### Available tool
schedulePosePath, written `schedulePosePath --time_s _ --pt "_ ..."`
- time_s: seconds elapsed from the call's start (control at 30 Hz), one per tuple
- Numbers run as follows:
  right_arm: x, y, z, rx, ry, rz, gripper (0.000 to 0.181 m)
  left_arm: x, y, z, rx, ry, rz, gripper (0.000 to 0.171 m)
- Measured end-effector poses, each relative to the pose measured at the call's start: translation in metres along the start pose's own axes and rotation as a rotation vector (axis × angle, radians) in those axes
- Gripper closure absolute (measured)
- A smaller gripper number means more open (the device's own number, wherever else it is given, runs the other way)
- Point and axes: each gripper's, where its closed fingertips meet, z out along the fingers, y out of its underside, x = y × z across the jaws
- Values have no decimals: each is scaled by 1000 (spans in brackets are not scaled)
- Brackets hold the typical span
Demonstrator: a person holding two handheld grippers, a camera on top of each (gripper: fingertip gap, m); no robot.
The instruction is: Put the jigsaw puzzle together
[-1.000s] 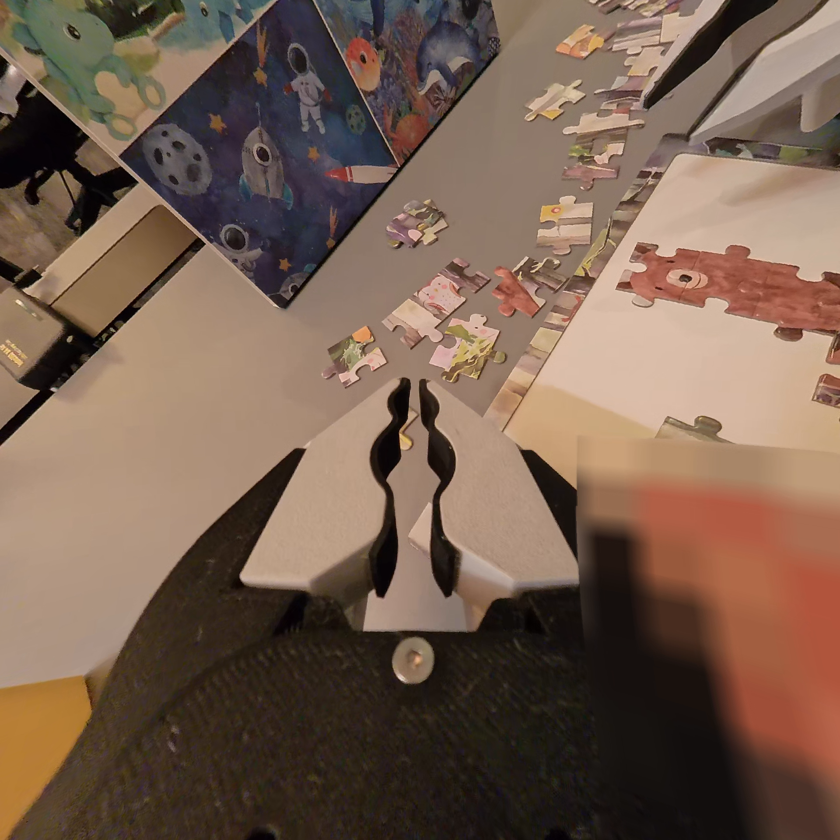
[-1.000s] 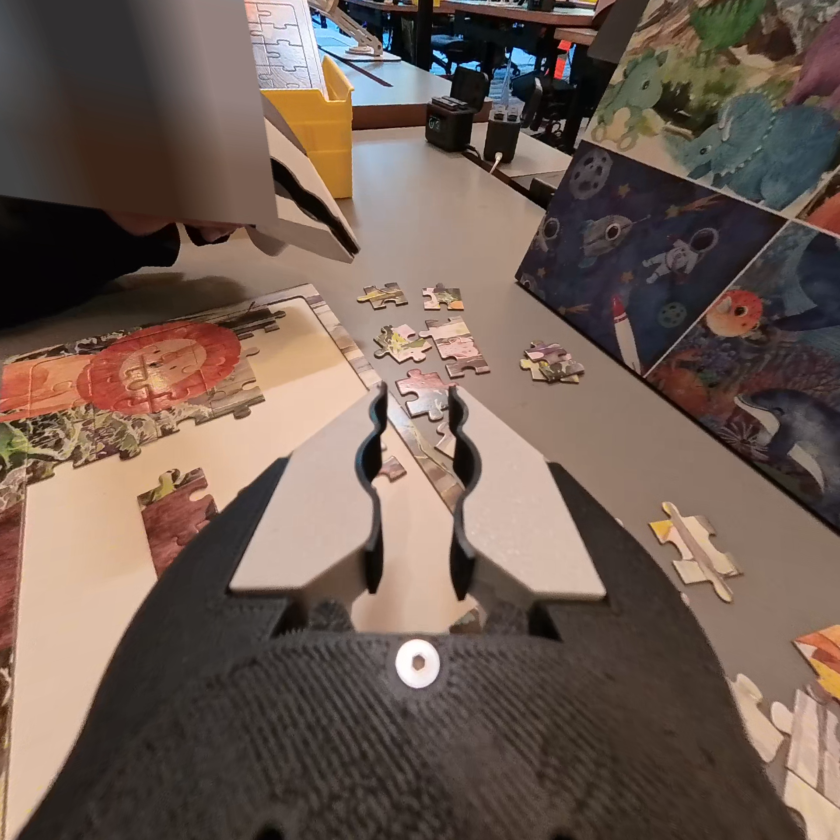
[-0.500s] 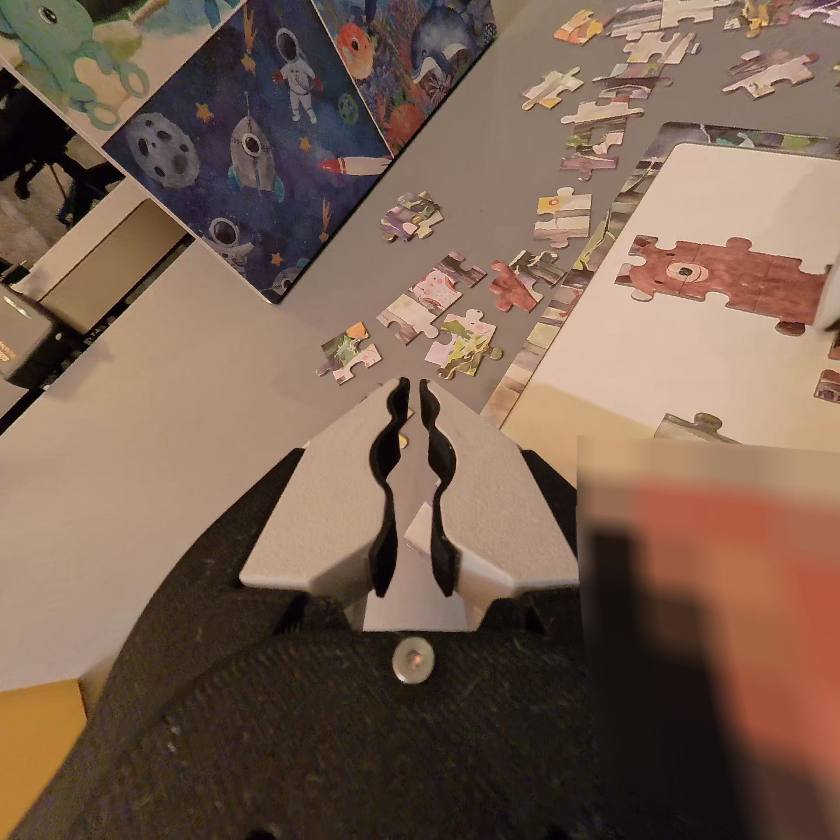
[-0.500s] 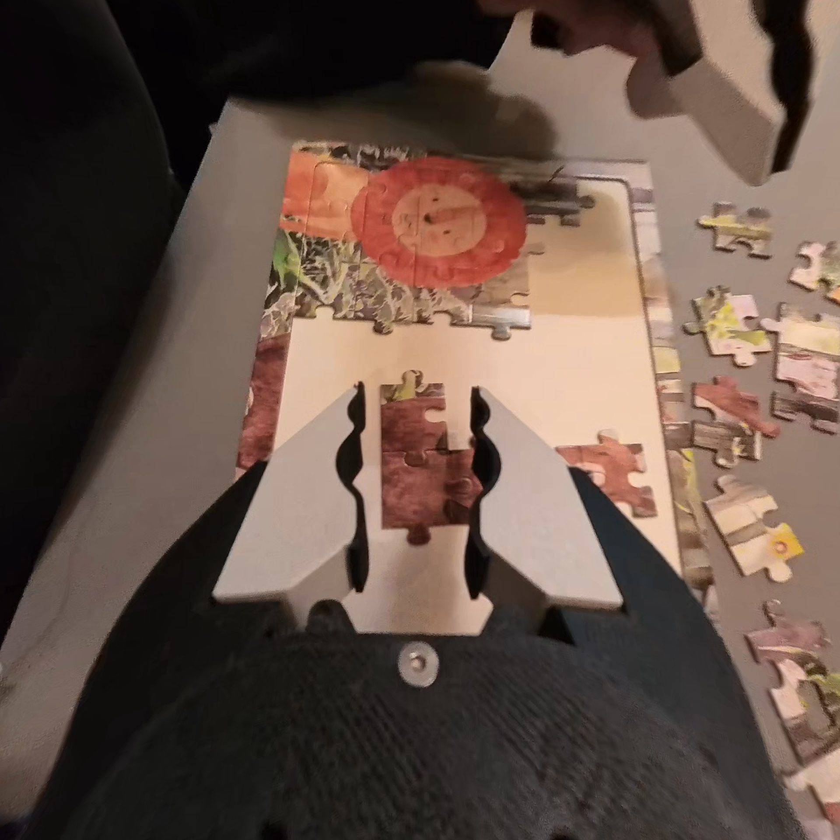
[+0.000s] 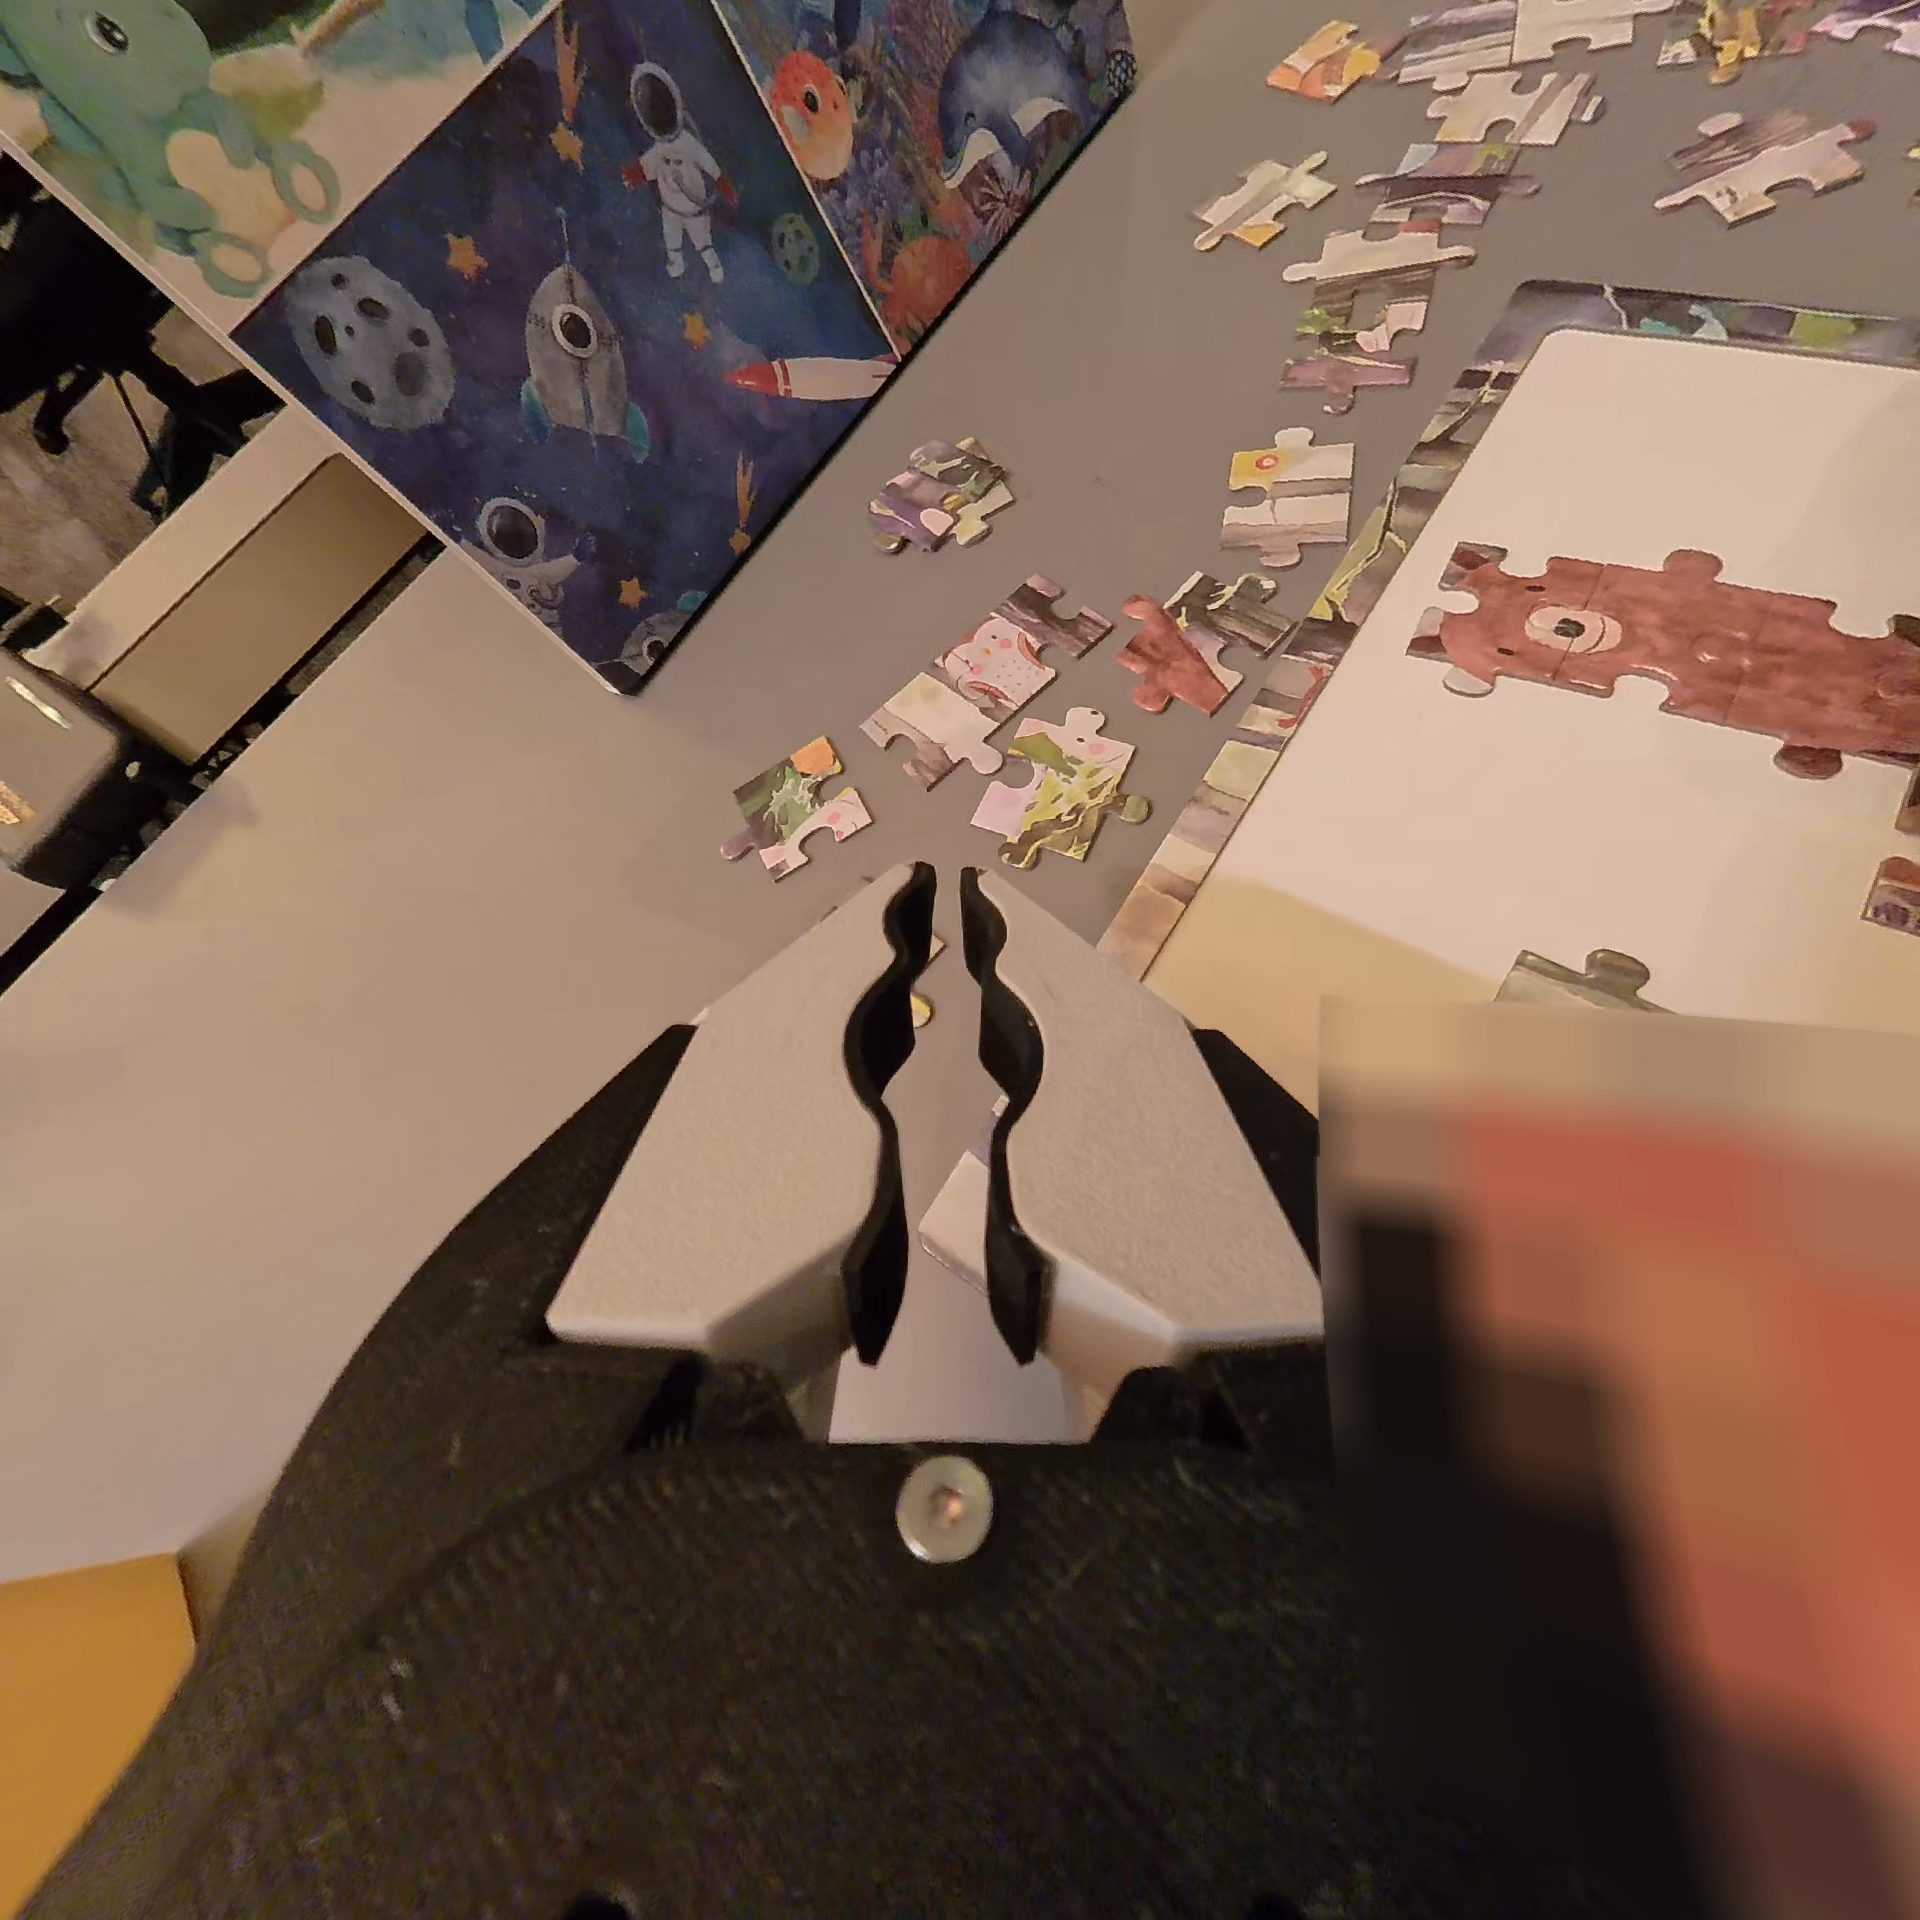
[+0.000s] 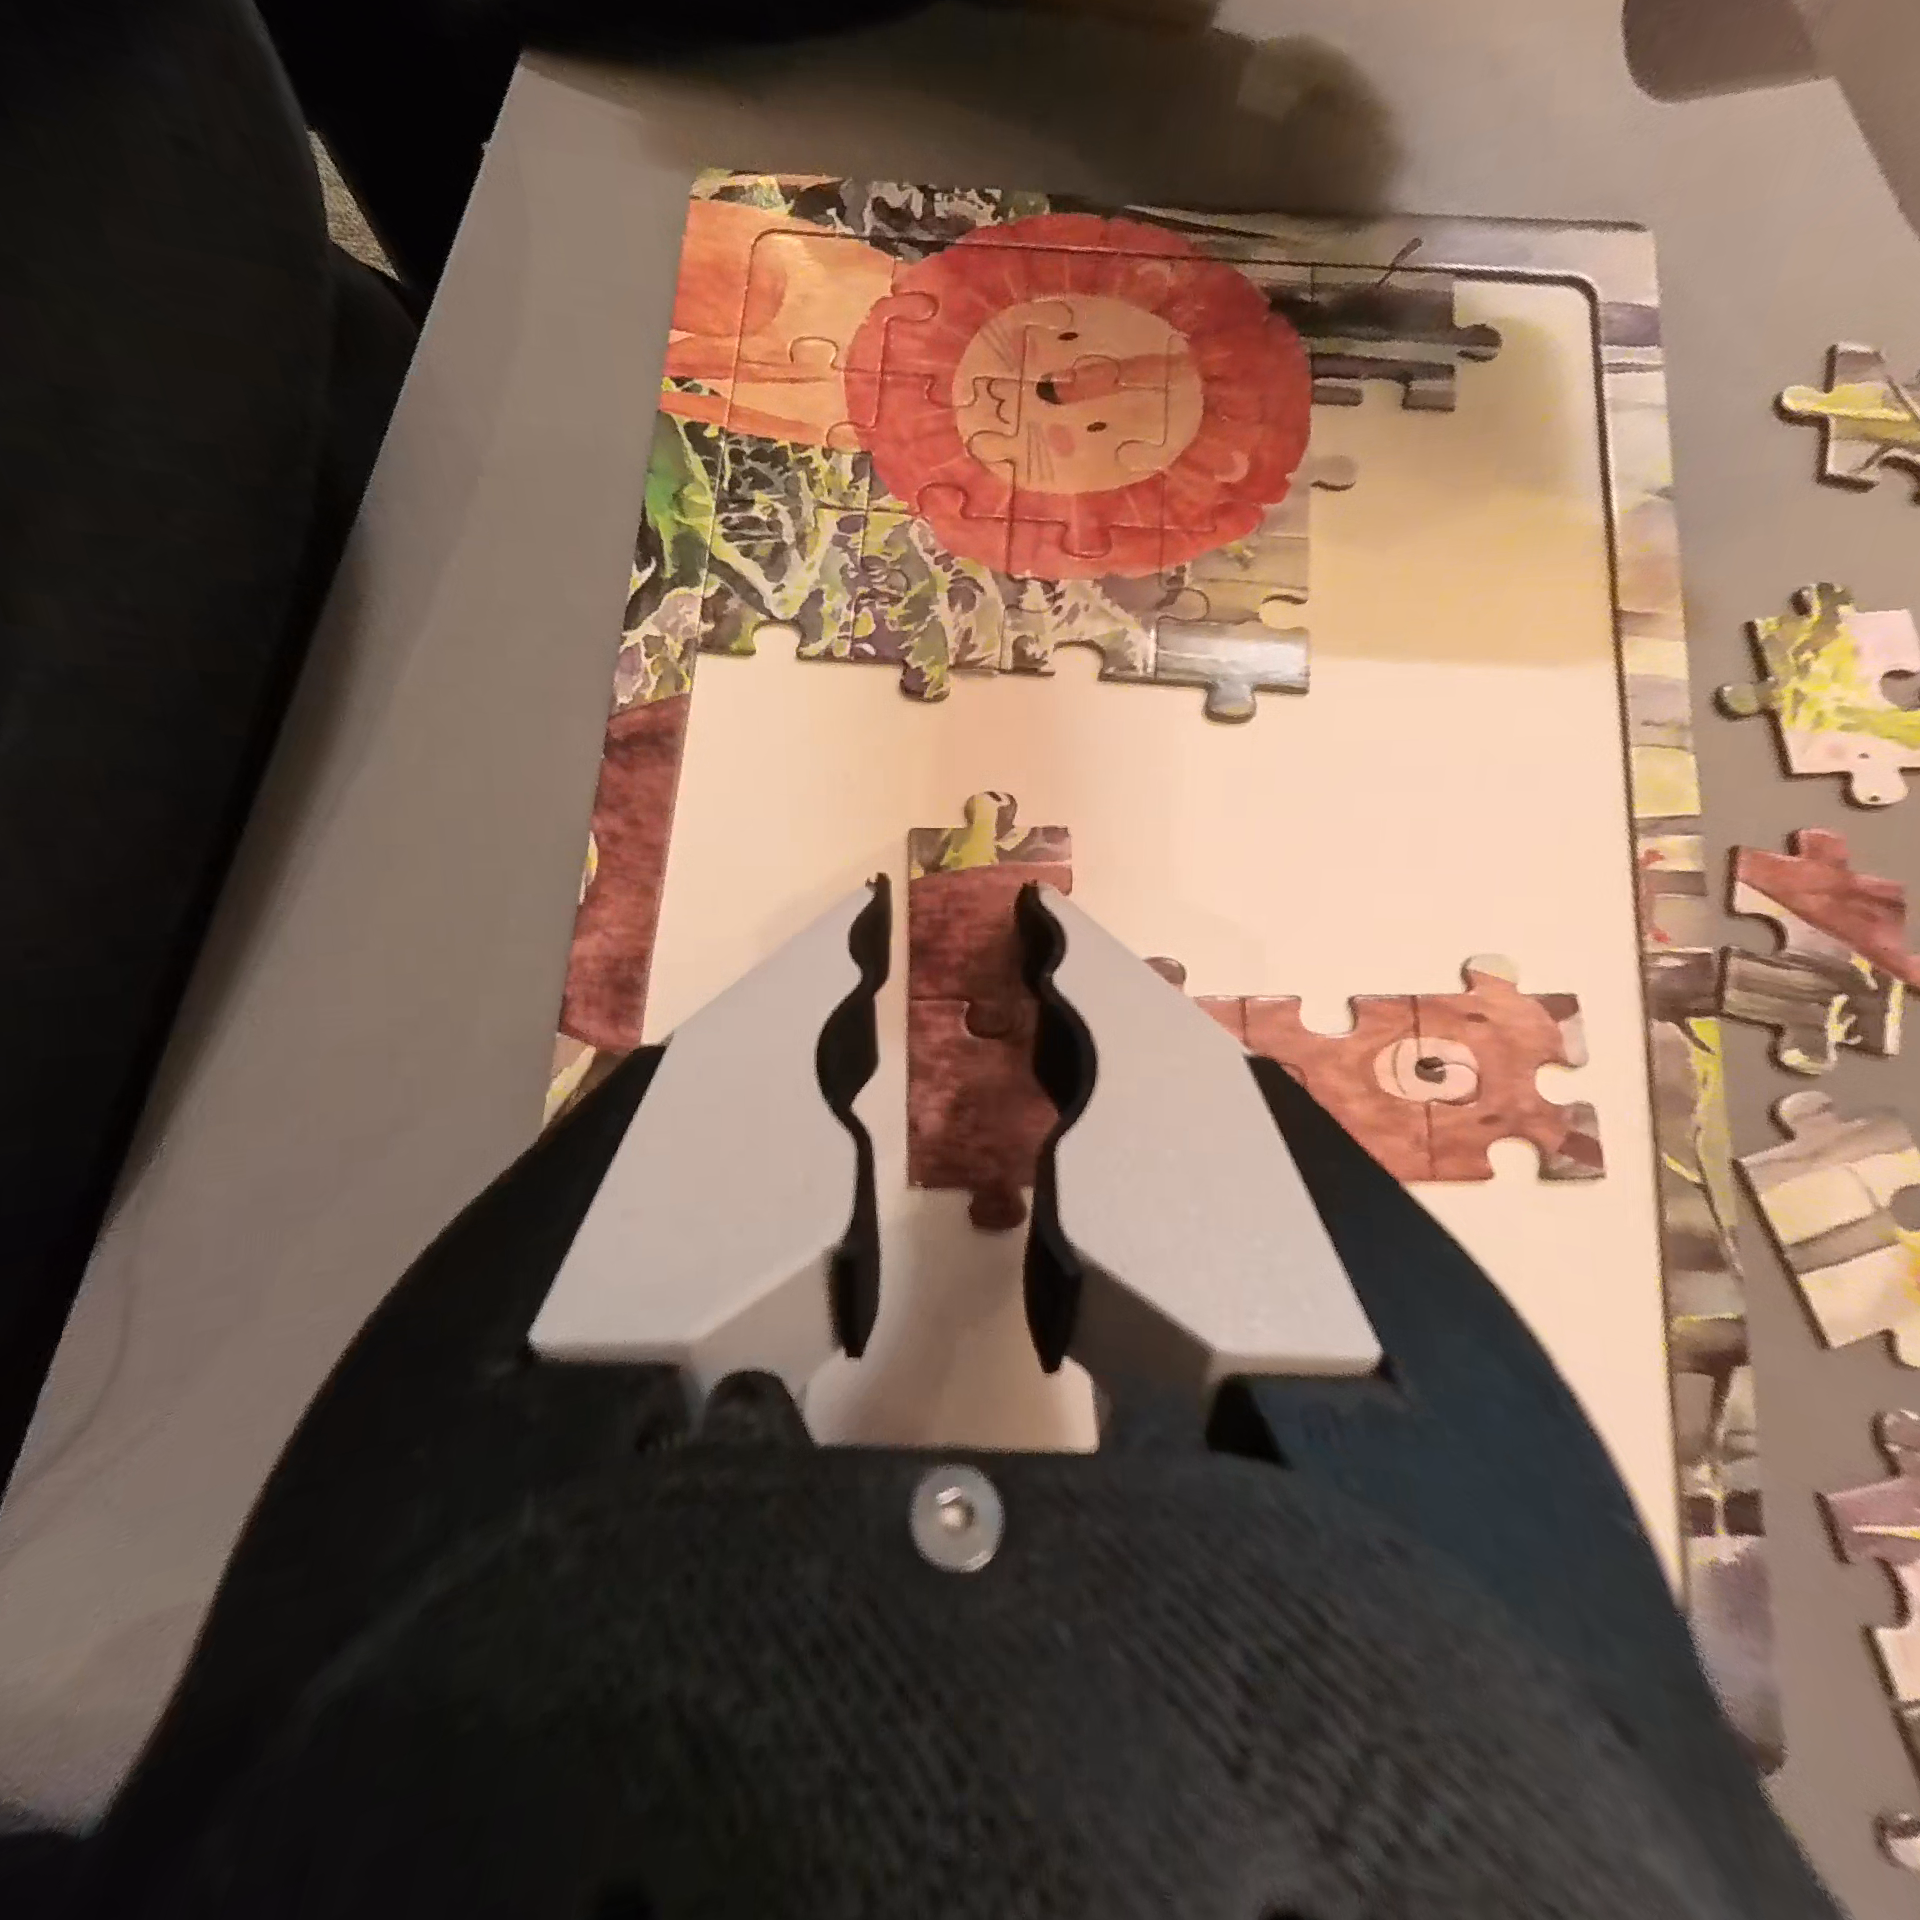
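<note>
The puzzle board (image 6: 1299,831) lies on the grey table, with a finished lion section (image 6: 1081,395) at its far end. My right gripper (image 6: 954,896) is open and hovers over two joined brown pieces (image 6: 961,1018) on the board. The joined bear-face pieces (image 6: 1434,1091) lie just to their right and also show in the left wrist view (image 5: 1662,644). My left gripper (image 5: 945,883) is held over the table left of the board (image 5: 1558,831). It is shut on a puzzle piece (image 5: 961,1216) whose pale back shows between the fingers.
Loose pieces (image 5: 987,686) are scattered on the table beside the board, seen in the right wrist view too (image 6: 1829,717). Picture panels (image 5: 582,343) stand at the table's far side. A yellow bin (image 5: 83,1662) and a black device (image 5: 52,769) sit at the left. The gap from one gripper's tips to the other's is roughly 20 cm. The finished lion section (image 6: 1081,395) is about 11 cm from my right fingertips.
My right gripper swung from the loose pieces to over the board, came closer to the brown pieces, and its jaws narrowed in the last half second. My left gripper barely moved, still holding its piece.
</note>
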Motion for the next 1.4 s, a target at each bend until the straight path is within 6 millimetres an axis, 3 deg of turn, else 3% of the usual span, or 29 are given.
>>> schedulePosePath --time_s 0.17,0.3,0.67,0.7,1.03,1.13,1.23,1.4 --pt "-5 -1 1 5 -8 4 158 0 1 1 -4 0 1 167" --pt "0 -2 2 13 13 10 143 0 1 1 -6 1 -1 167" --pt "-1 -5 5 -13 45 41 155 -1 2 1 -3 2 -9 167" --pt "-3 -5 5 -15 38 45 163 -1 1 1 -2 2 -10 167" --pt "-33 -19 17 3 19 115 170 0 -2 -1 14 3 -13 165" --pt "-33 -19 17 -32 60 101 162 2 -5 -2 23 7 -5 165" --pt "-24 -16 13 -46 120 94 143 5 -7 -3 30 12 1 164" --pt "-16 -10 11 -24 78 51 136 5 -9 -3 42 17 -11 164"
